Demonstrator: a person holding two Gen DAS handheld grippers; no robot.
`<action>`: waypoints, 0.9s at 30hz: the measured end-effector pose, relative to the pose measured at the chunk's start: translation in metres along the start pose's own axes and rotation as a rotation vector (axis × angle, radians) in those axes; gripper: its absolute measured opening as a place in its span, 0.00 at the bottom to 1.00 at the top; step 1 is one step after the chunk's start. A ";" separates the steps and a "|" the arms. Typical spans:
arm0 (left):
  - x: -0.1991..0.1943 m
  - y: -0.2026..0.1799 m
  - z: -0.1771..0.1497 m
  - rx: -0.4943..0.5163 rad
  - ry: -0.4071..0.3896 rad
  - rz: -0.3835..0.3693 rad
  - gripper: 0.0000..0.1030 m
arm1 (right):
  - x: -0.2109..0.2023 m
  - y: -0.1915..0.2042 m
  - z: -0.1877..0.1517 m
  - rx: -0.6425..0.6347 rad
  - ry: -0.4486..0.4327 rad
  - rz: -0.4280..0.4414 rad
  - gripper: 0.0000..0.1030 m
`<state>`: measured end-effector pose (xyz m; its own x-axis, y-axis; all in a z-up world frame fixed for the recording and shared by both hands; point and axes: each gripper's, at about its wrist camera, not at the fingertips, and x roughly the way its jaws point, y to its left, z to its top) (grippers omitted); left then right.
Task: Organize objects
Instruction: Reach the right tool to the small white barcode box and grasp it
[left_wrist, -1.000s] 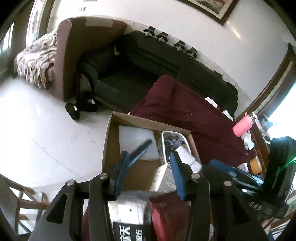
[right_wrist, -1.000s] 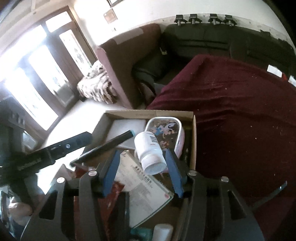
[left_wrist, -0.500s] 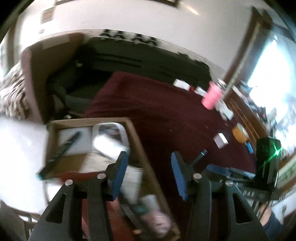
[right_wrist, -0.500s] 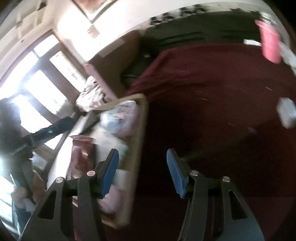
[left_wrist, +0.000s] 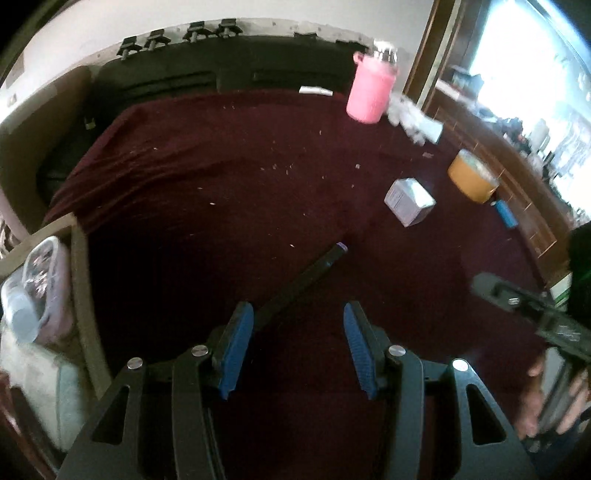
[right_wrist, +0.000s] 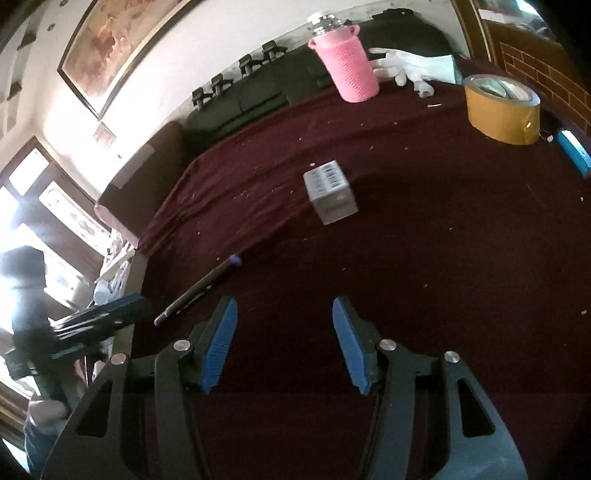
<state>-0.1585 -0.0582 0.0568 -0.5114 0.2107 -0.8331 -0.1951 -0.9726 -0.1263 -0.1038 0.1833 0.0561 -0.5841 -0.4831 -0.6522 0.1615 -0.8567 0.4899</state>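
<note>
My left gripper (left_wrist: 297, 314) is open and empty above the maroon table cloth (left_wrist: 229, 177). A dark pen (left_wrist: 299, 286) lies on the cloth just ahead of its left finger. My right gripper (right_wrist: 282, 314) is open and empty; the same pen (right_wrist: 197, 290) lies to its left. A small grey box (right_wrist: 330, 192) sits ahead of it and also shows in the left wrist view (left_wrist: 408, 201). The cardboard box (left_wrist: 79, 295) with several items in it stands at the left.
A pink bottle (right_wrist: 345, 62), a roll of tan tape (right_wrist: 500, 107), a white glove (right_wrist: 410, 68) and a blue object (right_wrist: 572, 151) sit at the far right of the table. A dark sofa (left_wrist: 207, 70) stands behind the table.
Both grippers have swung right, away from over the cardboard box, to above the maroon cloth. The bottle that lay between the right fingers stays in the box.
</note>
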 end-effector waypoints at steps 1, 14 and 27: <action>0.007 0.000 0.002 -0.001 0.001 0.024 0.44 | 0.000 -0.003 0.002 0.005 -0.006 0.006 0.51; 0.027 -0.015 -0.011 0.054 -0.018 0.026 0.36 | -0.011 -0.019 0.006 0.050 -0.029 0.063 0.51; 0.029 -0.024 -0.025 -0.053 -0.076 -0.008 0.16 | 0.006 -0.015 0.049 -0.102 -0.013 -0.139 0.51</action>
<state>-0.1477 -0.0314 0.0216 -0.5727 0.2234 -0.7887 -0.1563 -0.9743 -0.1625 -0.1491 0.2022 0.0733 -0.6166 -0.3569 -0.7017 0.1582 -0.9293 0.3336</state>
